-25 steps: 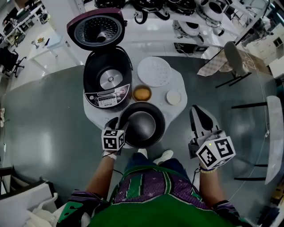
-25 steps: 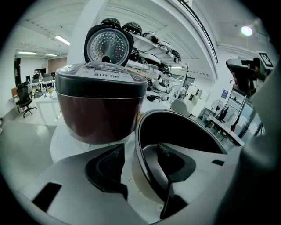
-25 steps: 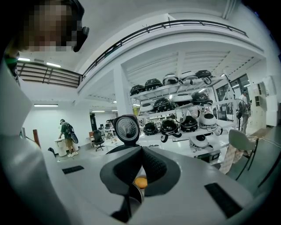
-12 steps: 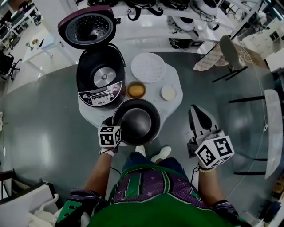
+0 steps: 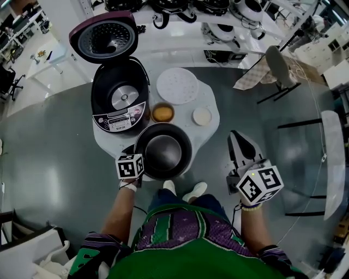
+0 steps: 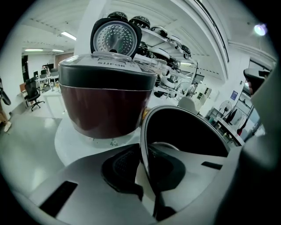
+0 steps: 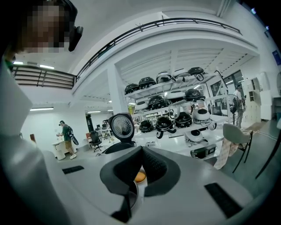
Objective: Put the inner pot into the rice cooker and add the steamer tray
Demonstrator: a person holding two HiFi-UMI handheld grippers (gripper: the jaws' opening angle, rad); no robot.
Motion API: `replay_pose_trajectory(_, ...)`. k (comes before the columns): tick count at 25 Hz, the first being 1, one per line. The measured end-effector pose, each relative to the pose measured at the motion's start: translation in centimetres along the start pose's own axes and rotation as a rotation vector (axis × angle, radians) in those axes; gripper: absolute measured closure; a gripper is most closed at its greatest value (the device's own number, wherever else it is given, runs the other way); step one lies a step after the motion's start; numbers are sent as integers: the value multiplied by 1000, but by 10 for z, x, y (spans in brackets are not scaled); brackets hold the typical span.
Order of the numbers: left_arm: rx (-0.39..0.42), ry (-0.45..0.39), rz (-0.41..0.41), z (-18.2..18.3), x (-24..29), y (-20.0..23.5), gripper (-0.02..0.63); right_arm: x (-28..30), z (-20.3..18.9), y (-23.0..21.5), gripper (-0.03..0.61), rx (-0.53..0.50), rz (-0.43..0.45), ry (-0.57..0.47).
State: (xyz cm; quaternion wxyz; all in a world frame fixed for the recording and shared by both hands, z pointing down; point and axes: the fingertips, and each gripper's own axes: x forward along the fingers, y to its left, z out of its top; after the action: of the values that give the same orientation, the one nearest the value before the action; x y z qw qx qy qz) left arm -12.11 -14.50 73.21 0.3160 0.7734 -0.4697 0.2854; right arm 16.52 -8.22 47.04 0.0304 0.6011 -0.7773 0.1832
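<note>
The dark inner pot (image 5: pixel 162 150) stands on the small round white table (image 5: pixel 210 98), just in front of the rice cooker (image 5: pixel 120 98), whose lid (image 5: pixel 103 37) is up. My left gripper (image 5: pixel 138 156) is at the pot's left rim. In the left gripper view its jaws are closing, and the pads (image 6: pixel 120 169) pinch the thin rim of the inner pot (image 6: pixel 189 132). The white steamer tray (image 5: pixel 177 85) lies flat to the right of the cooker. My right gripper (image 5: pixel 240 137) hangs off the table's right side, shut and holding nothing (image 7: pixel 138 169).
An orange-filled bowl (image 5: pixel 162 113) and a small white dish (image 5: pixel 202 116) sit between the pot and the tray. Shelves of cookers (image 5: pixel 218 16) line the back. A chair (image 5: pixel 275 68) stands at the right, and a person's shoes (image 5: pixel 191 190) are below the table.
The left gripper's jaws have drawn together onto the pot's rim. The pot stays on the table. The right gripper has barely shifted.
</note>
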Motion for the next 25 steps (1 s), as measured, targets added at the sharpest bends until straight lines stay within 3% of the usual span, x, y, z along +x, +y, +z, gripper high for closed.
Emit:
replay_pose_trajectory(12, 38, 7, -11, -2, -9, -8, 577, -5, 0, 0, 572, 12, 4, 8)
replay_pose_trajectory(25, -23, -69, -64, 4, -46, -21, 577, -1, 8, 21, 572, -15, 55, 0)
